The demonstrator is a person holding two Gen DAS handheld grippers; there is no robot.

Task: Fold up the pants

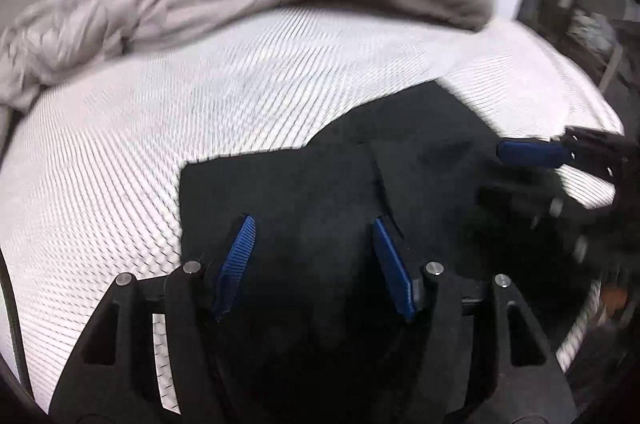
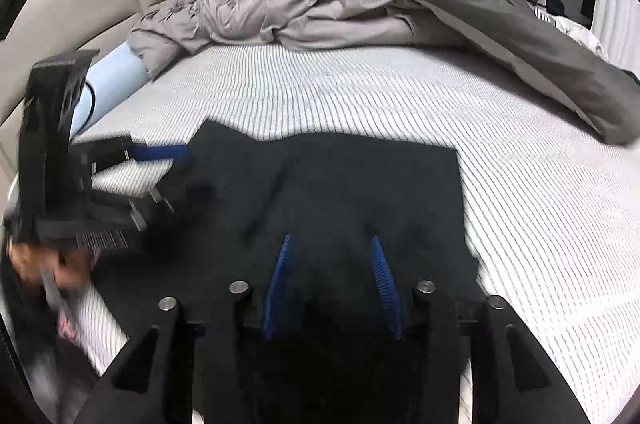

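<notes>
One pair of dark pants (image 2: 340, 192) lies flat on the bed's striped mattress (image 2: 360, 92), filling the lower centre of both wrist views. Folded block shape: the far edge runs roughly straight across the right wrist view, with a stepped notch toward its left end; the right edge drops steeply from a clean corner at centre right. In the left wrist view the pants (image 1: 320, 192) show a left edge that is nearly vertical, and a top edge climbing toward upper right.

Room: bare mattress (image 1: 140, 144) is wide open beyond the far edge and to both sides of the cloth. A crumpled grey duvet (image 2: 320, 4) is bunched across the top of the frame, well apart from the pants; its darker flap trails down the upper right. A light blue pillow (image 2: 112, 76) sits at upper left against the beige headboard (image 2: 80, 4).

Left gripper (image 1: 314, 224): jaws parted about halfway, angled down over the pants, blue pads clear of the cloth as far as I can see, nothing held. It also shows blurred at the left edge of the right wrist view, with a hand (image 2: 48, 264) behind it.

Right gripper (image 2: 332, 244): jaws parted to a medium gap, angled down over the near part of the pants, nothing clamped between the pads. From the left wrist view, one blue finger of it pokes in at centre right, above the cloth's right side.
</notes>
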